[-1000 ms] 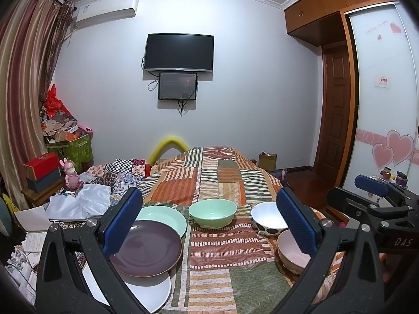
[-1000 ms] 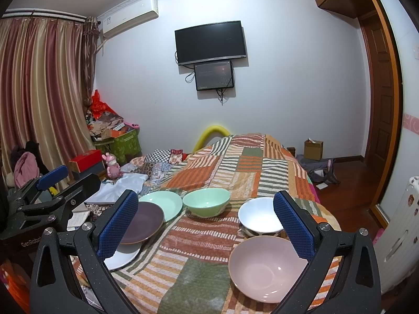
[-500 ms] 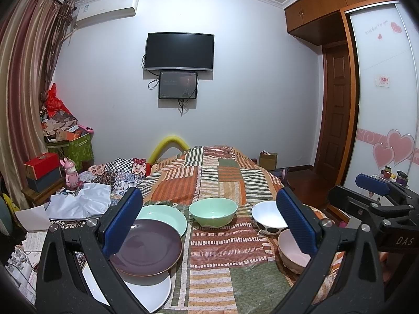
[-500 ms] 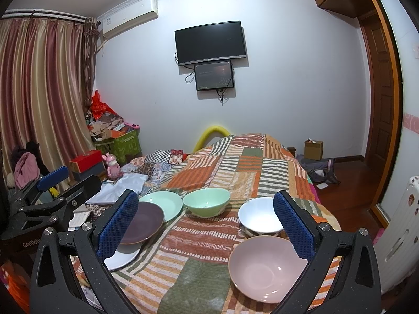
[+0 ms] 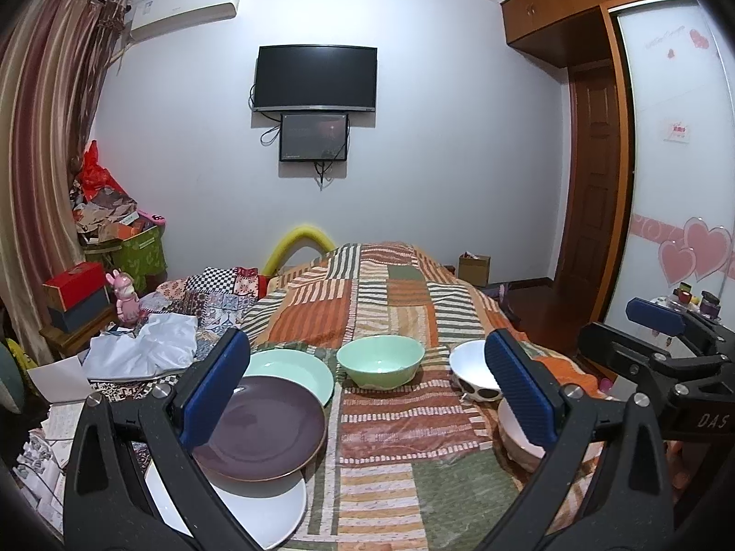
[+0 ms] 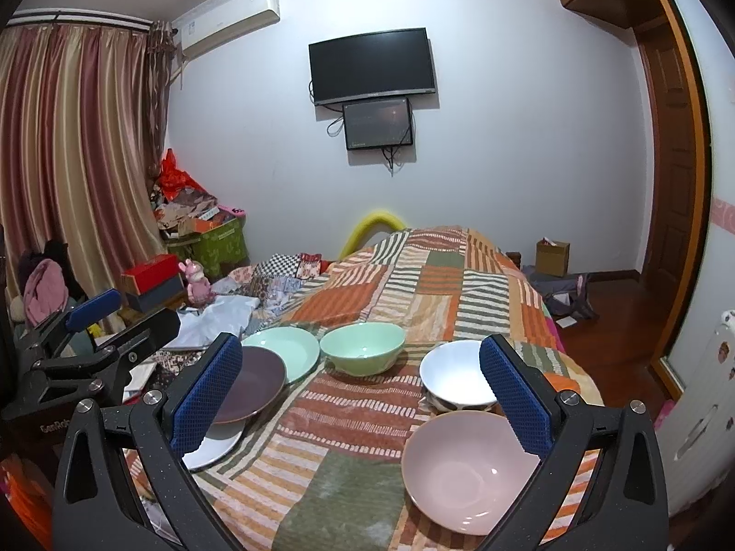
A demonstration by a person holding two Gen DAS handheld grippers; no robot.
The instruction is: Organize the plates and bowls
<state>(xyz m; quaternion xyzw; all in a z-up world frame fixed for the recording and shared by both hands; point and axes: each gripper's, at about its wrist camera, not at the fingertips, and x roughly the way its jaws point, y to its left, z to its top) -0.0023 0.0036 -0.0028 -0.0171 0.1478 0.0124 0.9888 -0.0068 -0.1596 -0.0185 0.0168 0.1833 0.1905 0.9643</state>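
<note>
Patchwork striped quilt (image 6: pixel 367 413) is soft, so dishes can tip or slide when you nudge them. From the round mint-green bowl (image 6: pixel 363 352): mint plate (image 6: pixel 282 350), purple plate (image 6: pixel 250 383) and white plate (image 6: pixel 216 447) overlap leftward; white bowl (image 6: pixel 455 374) and pink bowl (image 6: pixel 464 468) sit rightward, pink near the edge. Left gripper (image 5: pixel 367 388) and right gripper (image 6: pixel 360 395) hang with fingers wide apart, holding nothing. Lift the purple plate flat or it drags the stack.

Both wrist views face forward along the bed (image 5: pixel 390 303), sharing its dishes and far wall.
</note>
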